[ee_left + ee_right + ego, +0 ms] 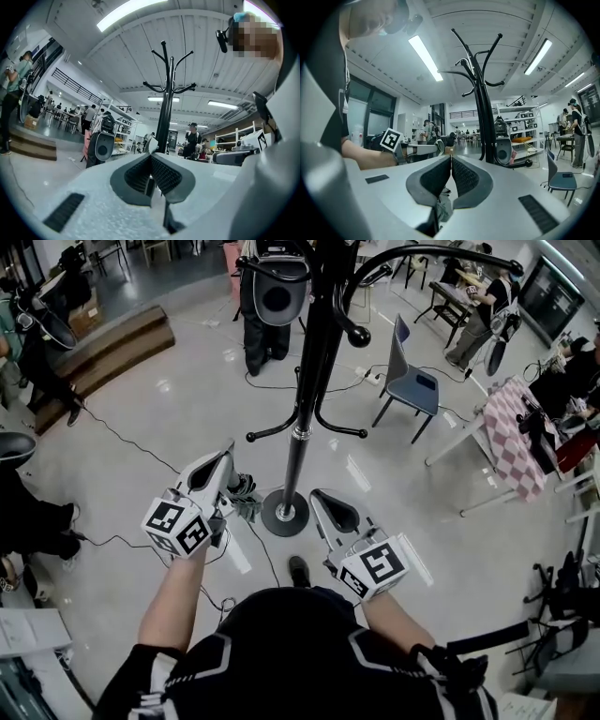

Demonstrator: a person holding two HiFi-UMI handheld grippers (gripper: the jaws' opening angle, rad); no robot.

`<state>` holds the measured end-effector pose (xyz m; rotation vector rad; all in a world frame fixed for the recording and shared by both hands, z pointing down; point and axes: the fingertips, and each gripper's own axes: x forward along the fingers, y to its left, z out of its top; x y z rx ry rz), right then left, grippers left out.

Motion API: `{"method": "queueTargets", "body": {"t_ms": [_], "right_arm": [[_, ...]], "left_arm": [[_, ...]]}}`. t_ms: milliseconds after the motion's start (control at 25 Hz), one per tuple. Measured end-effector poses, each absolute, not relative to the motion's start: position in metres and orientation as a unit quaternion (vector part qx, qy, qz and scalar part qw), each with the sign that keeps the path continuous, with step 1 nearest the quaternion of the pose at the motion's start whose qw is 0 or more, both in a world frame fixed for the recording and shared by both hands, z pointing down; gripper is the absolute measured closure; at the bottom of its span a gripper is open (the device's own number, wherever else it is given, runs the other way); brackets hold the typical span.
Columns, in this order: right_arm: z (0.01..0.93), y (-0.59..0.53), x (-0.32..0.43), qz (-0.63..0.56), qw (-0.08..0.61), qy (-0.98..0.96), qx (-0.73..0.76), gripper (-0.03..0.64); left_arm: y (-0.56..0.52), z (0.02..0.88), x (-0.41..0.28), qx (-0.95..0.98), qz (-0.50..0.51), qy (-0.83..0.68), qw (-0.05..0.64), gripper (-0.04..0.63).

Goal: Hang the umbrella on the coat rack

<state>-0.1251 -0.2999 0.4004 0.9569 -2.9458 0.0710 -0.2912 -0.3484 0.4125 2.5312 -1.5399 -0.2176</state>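
Held low either side of the coat rack (300, 442) base: left gripper (228, 456) just left, right gripper (317, 495) just right. Behind the rack, rightward, a chair (412, 385); farther right, a table (514, 432). Behind-left, a step (117, 345).

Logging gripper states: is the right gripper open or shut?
Shut and empty. In its own view, the right gripper has its jaws pressed together tip to tip, with nothing between them.

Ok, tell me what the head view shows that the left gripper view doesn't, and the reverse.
Only the head view: the coat rack's round base on the floor, the blue chair and the checkered cloth. Only the left gripper view: the ceiling light and the ribbed pads, pressed together on nothing. Both: the coat rack pole and the left claw.
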Motion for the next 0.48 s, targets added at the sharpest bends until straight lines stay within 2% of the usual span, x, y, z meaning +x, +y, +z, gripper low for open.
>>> {"method": "queueTargets", "body": {"t_ms": [480], "right_arm": [[0.402,-0.307,-0.113,0.024,0.032,-0.941,0.336,0.606]], "left_arm": [[-0.383,0.442,-0.281,0.847,-0.051,-0.519,0.103,0.586]]}}
